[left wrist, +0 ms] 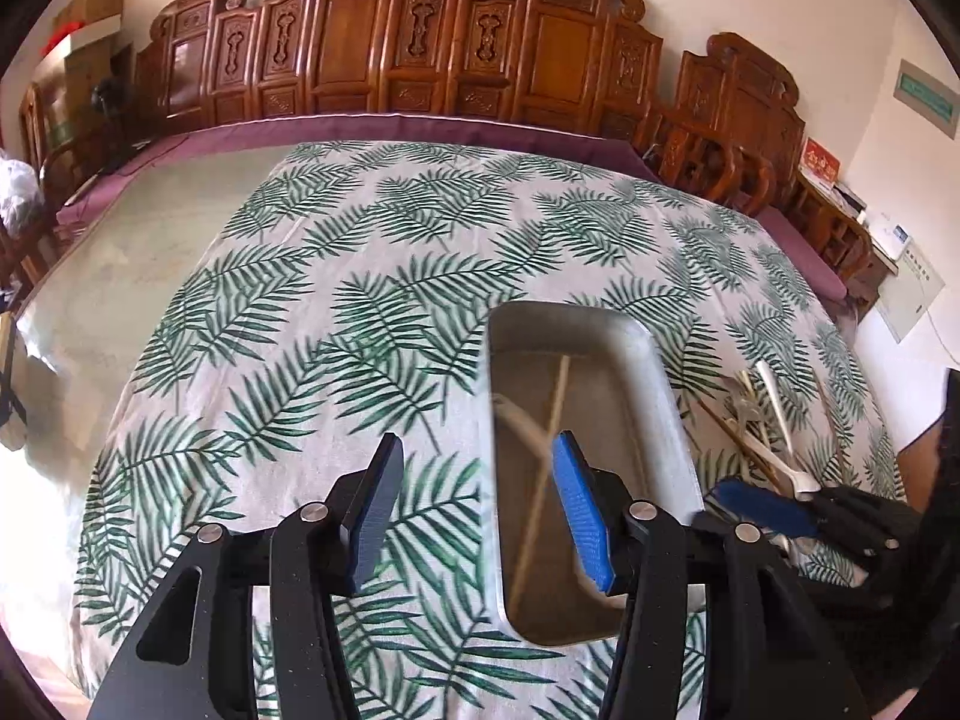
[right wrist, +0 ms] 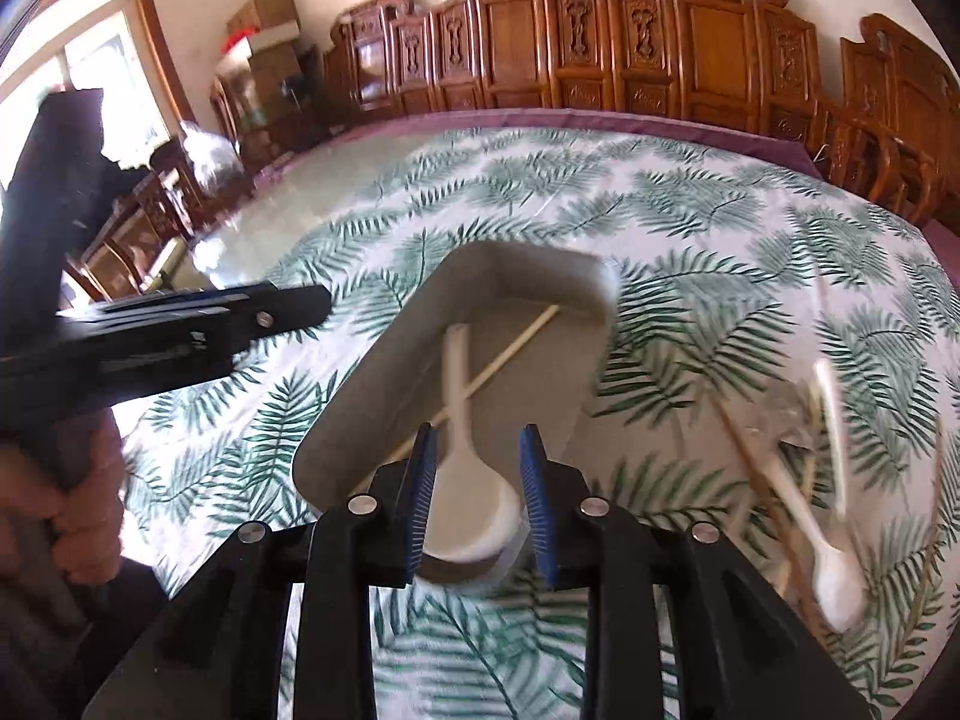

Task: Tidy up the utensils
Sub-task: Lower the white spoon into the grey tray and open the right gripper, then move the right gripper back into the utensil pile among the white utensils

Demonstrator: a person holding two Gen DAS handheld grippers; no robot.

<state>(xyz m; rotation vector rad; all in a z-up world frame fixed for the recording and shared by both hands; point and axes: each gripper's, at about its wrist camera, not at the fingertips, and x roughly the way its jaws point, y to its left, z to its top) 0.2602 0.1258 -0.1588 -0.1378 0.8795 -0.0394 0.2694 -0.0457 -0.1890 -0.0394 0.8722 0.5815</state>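
Right wrist view, right gripper (right wrist: 477,480) angled down, jaws apart around white spoon (right wrist: 465,480) over metal tray (right wrist: 384,372)

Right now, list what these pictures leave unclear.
- Loose pile of utensils, right wrist view: motion blur, count unreadable.
- White spoon in the tray: bowl's near edge hidden behind the right gripper.
- Chopstick, left wrist view: blurred, crossed by the left gripper's finger.

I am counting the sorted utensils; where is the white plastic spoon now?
In the right wrist view, the white plastic spoon lies in the metal tray, across a wooden chopstick, between the right gripper's open fingers.
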